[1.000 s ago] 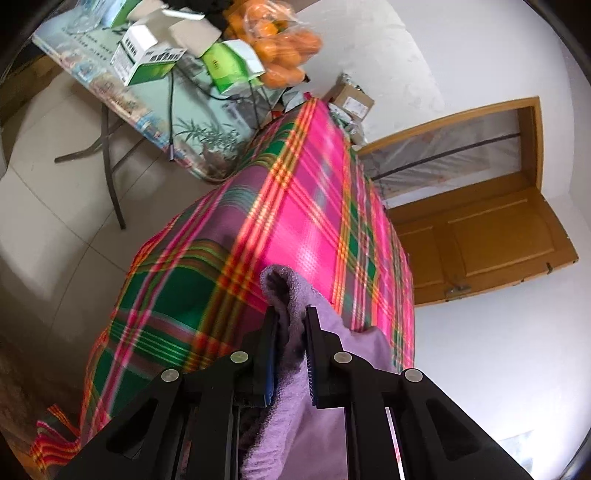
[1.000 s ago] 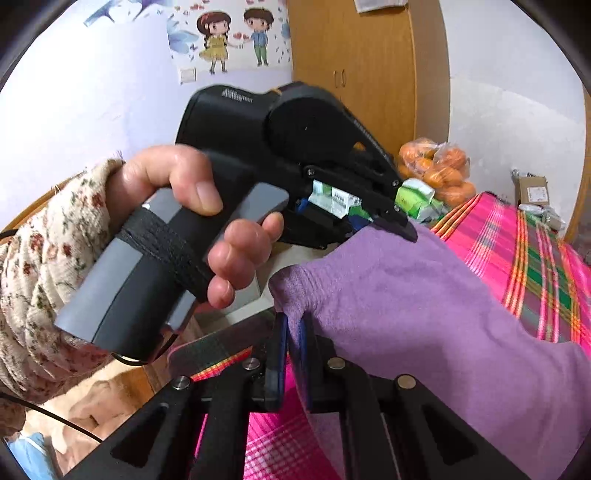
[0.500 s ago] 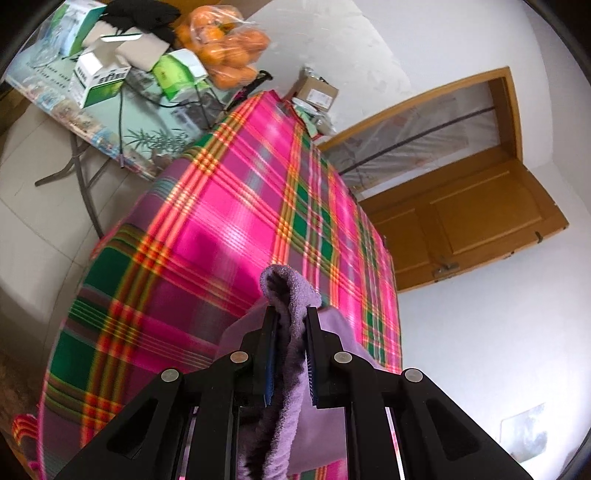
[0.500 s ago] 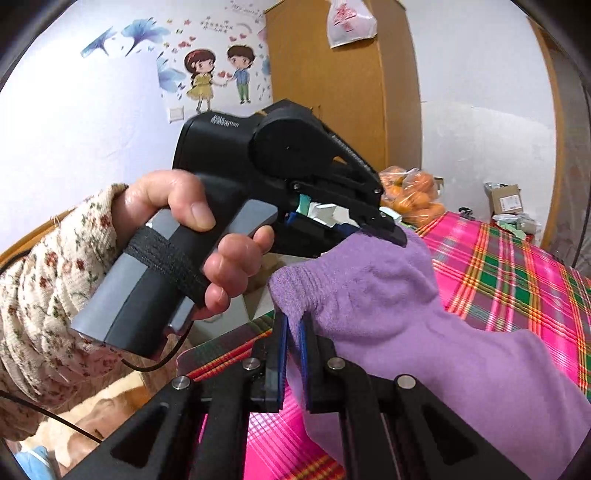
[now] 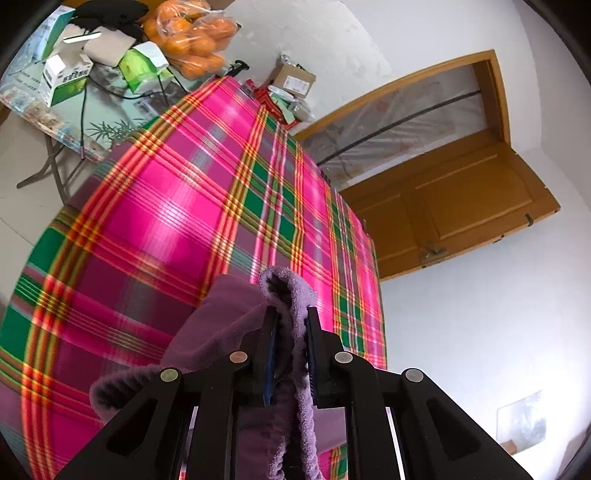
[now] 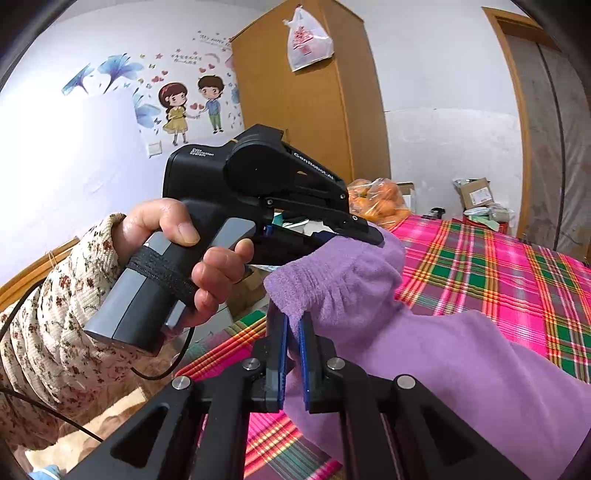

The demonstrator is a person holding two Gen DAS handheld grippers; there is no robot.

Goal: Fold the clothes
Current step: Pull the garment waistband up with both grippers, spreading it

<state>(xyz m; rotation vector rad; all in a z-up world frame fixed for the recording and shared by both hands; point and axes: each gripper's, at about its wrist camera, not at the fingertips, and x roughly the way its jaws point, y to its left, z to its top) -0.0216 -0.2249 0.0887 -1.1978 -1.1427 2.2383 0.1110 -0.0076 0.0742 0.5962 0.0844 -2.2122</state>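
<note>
Garment (image 6: 424, 354) pinched between both tongs (image 5: 289, 317) (image 6: 293, 325), seemingly above bedspread (image 5: 166, 206).

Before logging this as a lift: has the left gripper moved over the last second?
Yes. The left gripper, shut on the purple garment, has advanced over the plaid cloth; its near edge has dropped out of view.

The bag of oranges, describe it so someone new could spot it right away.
Start at the pink plaid cloth and follow it to its far end by the white wall. There, a cluttered side table holds green-and-white boxes; the bag of oranges is the only clear, orange-filled sack.
</note>
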